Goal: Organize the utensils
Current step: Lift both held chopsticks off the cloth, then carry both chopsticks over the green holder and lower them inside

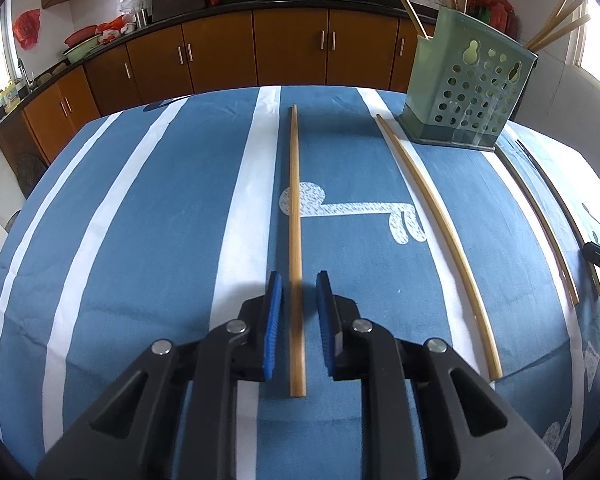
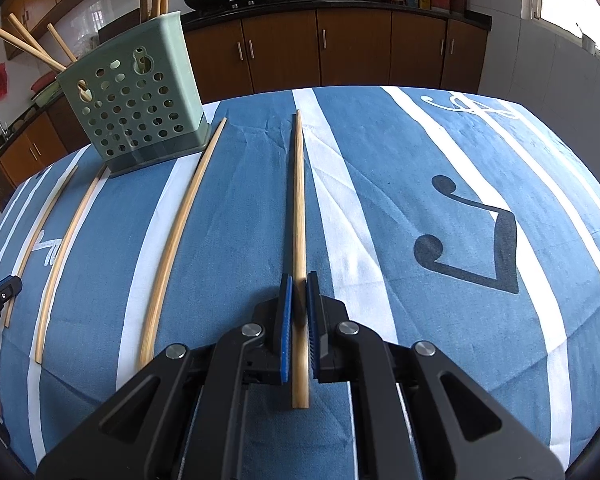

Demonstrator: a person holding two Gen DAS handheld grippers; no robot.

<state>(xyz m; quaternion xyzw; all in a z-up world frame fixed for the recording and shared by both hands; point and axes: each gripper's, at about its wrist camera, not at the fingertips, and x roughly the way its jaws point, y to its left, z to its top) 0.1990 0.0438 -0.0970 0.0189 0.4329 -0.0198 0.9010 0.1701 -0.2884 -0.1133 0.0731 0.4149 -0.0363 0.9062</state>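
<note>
The left gripper [image 1: 298, 280], black with blue ribbed pads, straddles a long pale bamboo chopstick [image 1: 295, 216] lying on the blue-and-white striped tablecloth [image 1: 140, 220]. Its jaws stand apart with clear gaps on both sides of the stick, so nothing is held yet. The right gripper [image 2: 297, 280] is closed much narrower around a second bamboo chopstick [image 2: 299, 208]; the pads look pressed against the wood, though motion blur near the tips makes it hard to be sure the grip is firm.

The green perforated plastic utensil holder [image 1: 466, 96] stands upright toward the far edge of the table, already carrying several chopsticks that lean out of its top. In the right wrist view, three more loose bamboo chopsticks [image 2: 180, 236] lie side by side on the cloth between the two grippers, the nearest one reaching almost to the holder's base.

Both grippers take their sticks near the close end, leaving most of the length out front. That is the main risk: a thin round stick pinched so far from its middle can pivot between the pads and droop, or roll out altogether, once lifted. If the left jaws shut off-centre, the stick may skid sideways on the cloth rather than seat. On the way to the holder, a long tilted tip could strike the leaning chopsticks or the rim and tip the light plastic holder over.
</note>
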